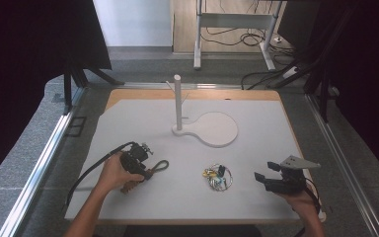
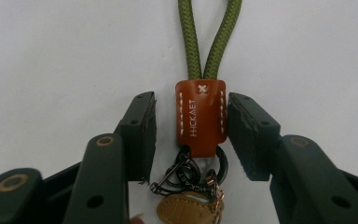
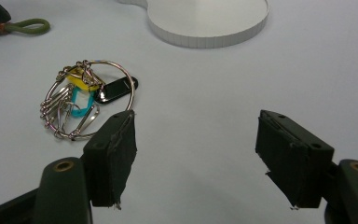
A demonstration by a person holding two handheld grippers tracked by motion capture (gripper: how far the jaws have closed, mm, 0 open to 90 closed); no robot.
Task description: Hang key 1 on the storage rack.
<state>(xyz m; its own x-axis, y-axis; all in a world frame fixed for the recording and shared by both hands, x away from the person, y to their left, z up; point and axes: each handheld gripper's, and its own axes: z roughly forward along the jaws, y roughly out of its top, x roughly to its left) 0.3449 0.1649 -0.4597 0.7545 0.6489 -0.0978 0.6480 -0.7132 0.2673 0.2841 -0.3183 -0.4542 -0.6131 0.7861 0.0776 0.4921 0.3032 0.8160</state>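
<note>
In the high view, the left gripper (image 1: 145, 160) is over the green lanyard (image 1: 160, 166) on the white tabletop (image 1: 256, 148); its loop points right. The left gripper view shows the brown leather tab (image 2: 201, 116) between the fingers (image 2: 142, 133), not yet pressed, and the cord runs away from the camera. In the right gripper view, the right gripper (image 3: 200, 156) has its fingers wide apart beside the key ring (image 3: 86, 98).

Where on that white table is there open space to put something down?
Bare patches: the back left corner of the table, left of the white stand, and the strip right of its round base. The near middle is crowded: the green cord keychain at the left tool, the key ring, and the right tool.
</note>
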